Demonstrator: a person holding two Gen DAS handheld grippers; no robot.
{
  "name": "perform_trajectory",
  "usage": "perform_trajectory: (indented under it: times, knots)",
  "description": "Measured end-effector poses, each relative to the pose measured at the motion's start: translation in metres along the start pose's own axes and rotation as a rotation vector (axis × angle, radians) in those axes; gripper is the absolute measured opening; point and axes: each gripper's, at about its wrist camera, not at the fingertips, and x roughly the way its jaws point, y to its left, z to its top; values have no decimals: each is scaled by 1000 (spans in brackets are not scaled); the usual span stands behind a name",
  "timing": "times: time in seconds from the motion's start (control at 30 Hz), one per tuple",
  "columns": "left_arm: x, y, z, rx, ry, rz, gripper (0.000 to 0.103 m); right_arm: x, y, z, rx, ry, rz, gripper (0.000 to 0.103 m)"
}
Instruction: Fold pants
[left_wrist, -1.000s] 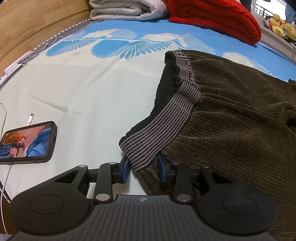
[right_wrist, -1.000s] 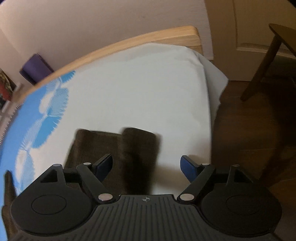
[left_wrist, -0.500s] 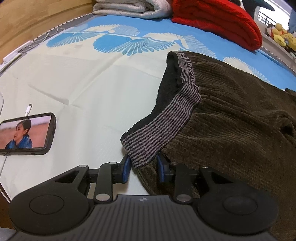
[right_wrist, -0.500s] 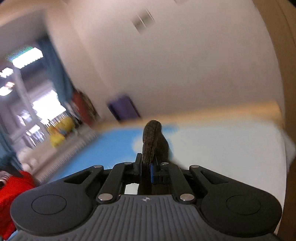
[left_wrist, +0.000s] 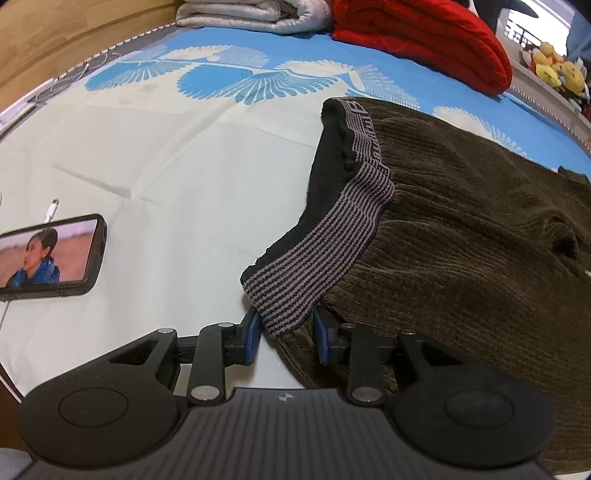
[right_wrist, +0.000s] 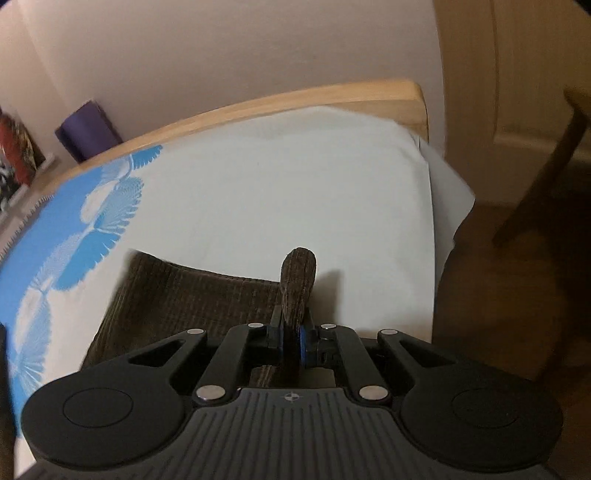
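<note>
In the left wrist view, the left claw pinched the near corner of the grey-and-black striped elastic waistband of the dark brown corduroy pants, its blue pads set on either side of the band. The pants spread away ahead and to the right of the claw over the blue-and-cream patterned bed sheet. A black phone with a lit screen lay well off to the claw's left.

In the right wrist view, the right claw was pressed together on a bunched fold of the pants, which stood up just beyond its tips. The flat brown leg lay ahead and to its left.
</note>
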Motion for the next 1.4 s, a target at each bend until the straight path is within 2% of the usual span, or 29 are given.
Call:
perform_trajectory:
  times: [0.07, 0.13, 0.2, 0.23, 0.27, 0.3, 0.33, 0.43, 0.57, 0.7, 0.77, 0.87, 0.97, 1.07, 1.17, 1.27, 1.33, 1.37, 1.4]
  knots:
    - [0, 1, 0, -5, 0, -2, 37, 5, -11, 5, 34, 22, -35, 7]
    - [1, 1, 0, -1, -4, 19, 48, 8, -12, 4, 25, 37, -47, 8]
    - [2, 1, 0, 7, -12, 71, 73, 8, -9, 5, 13, 22, -86, 22]
    - [2, 2, 0, 7, -15, 86, 77, 4, -8, 5, 0, 0, -139, 42]
    - [1, 3, 1, 7, -16, 86, 77, 6, -10, 7, -11, -33, -205, 58]
    - [1, 4, 2, 4, -15, 82, 78, 0, -10, 8, -23, -73, -267, 60]
    - [0, 5, 3, -1, -16, 81, 79, -6, -9, 9, -37, -99, -285, 60]
    - [-12, 7, 10, -42, -53, 88, 82, -27, -3, 13, -30, -136, -165, 58]
    - [-43, 5, 28, -65, -137, -19, 87, -54, 29, 5, -23, -95, 78, 59]
    - [-63, 0, 55, -35, -230, -84, 103, -76, 68, -6, -55, -67, 220, 60]
    - [-64, -3, 76, -19, -263, -90, 103, -87, 89, -11, -94, -65, 282, 63]
    - [-47, -11, 113, 20, -263, -93, 103, -96, 123, -22, -150, -43, 361, 65]
    - [-8, -18, 153, 23, -199, -131, 103, -95, 153, -38, -208, -9, 404, 68]
    - [39, -25, 185, -2, -136, -145, 103, -88, 180, -56, -278, 27, 407, 68]
    - [87, -38, 206, 14, -85, -157, 103, -82, 199, -67, -328, 28, 387, 68]
    - [133, -53, 215, 55, -26, -98, 103, -78, 211, -77, -378, 10, 356, 68]
    - [158, -60, 219, 52, 26, -48, 95, -73, 218, -80, -404, 4, 335, 68]
    - [168, -59, 220, 19, 49, -72, 67, -71, 219, -82, -414, 4, 330, 68]
    - [170, -59, 221, -14, 52, -104, 59, -68, 223, -84, -427, 3, 326, 68]
